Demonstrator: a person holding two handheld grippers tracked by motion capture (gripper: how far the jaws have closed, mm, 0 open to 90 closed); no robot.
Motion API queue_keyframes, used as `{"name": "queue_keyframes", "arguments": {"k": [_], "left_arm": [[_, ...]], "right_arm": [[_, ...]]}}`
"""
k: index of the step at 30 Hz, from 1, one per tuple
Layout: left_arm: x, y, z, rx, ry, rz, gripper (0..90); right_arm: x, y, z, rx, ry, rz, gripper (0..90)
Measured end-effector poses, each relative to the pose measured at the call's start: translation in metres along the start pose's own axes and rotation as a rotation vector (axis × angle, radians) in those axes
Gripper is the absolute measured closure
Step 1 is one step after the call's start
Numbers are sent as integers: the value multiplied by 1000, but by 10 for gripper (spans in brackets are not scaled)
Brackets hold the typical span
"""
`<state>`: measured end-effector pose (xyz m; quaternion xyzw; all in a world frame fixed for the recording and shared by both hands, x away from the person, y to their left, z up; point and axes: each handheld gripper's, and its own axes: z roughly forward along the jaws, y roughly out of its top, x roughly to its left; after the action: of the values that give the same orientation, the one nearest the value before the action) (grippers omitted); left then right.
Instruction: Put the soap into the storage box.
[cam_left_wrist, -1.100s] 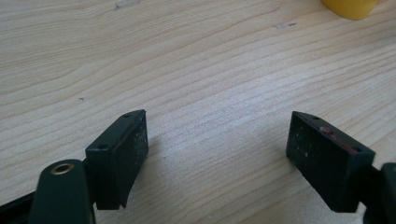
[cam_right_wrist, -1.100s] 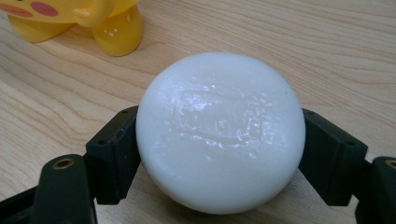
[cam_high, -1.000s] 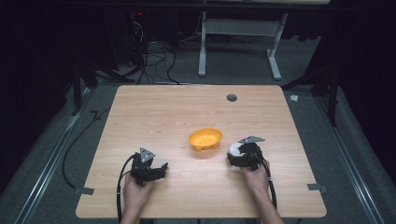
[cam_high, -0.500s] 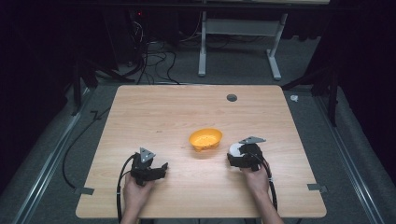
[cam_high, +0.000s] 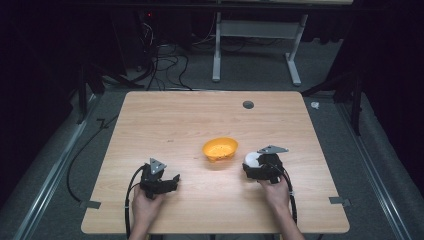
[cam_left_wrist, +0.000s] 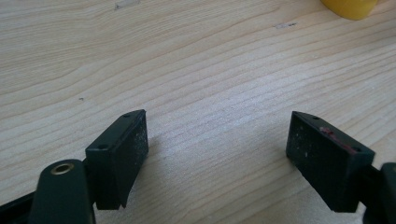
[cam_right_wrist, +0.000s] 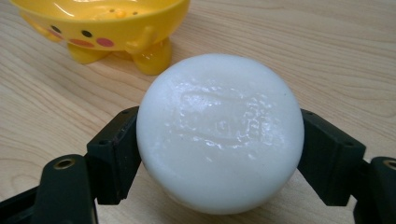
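We work at a pale wooden table (cam_high: 165, 125), its top bare apart from a small round grommet (cam_high: 248, 104) near the far edge. A little right of the middle stands a yellow bowl (cam_high: 220, 149); in the right gripper view it is a chick-faced dish (cam_right_wrist: 100, 21) on stubby feet, with small holes in its floor, so we take it for a soap dish, and we judge it stands there as the place to set the soap down.

Our right gripper (cam_high: 252, 164) sits just right of that dish, low over the wood. Its jaws are clenched on a white round bar of soap (cam_right_wrist: 219, 133), one pad pressed to each side, so the bar lies squarely between them and bulges up past both. We hold it across its width, which we think gives the flat pads the firmest seat on a slick, rounded thing. In the high view the soap (cam_high: 251, 159) shows at the gripper's front, near the dish rim yet apart from it.

Our left gripper (cam_high: 172, 180) rests near the front left edge, well apart from the dish. Its jaws stand wide and released, with only bare wood between them (cam_left_wrist: 217, 154); we judge it is parked out of the way.
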<state>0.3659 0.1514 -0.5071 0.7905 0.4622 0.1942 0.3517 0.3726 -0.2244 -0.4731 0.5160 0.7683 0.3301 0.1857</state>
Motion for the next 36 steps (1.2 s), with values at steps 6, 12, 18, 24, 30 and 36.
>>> {"name": "queue_keyframes", "arguments": {"k": [6, 12, 18, 24, 30, 36], "left_arm": [[0, 0, 0, 0, 0, 0, 213], [0, 0, 0, 0, 1, 0, 213], [0, 0, 0, 0, 1, 0, 213], [0, 0, 0, 0, 2, 0, 213], [0, 0, 0, 0, 1, 0, 213], [0, 0, 0, 1, 1, 1, 211]], "right_arm": [[0, 2, -10, -26, 10, -4, 235], [0, 4, -21, -46, 24, -8, 235], [0, 7, -32, -74, 58, 5, 235], [4, 11, -39, -91, 75, -8, 235], [11, 18, -45, -99, 84, -37, 235], [17, 25, -48, -102, 100, -60, 235]]}}
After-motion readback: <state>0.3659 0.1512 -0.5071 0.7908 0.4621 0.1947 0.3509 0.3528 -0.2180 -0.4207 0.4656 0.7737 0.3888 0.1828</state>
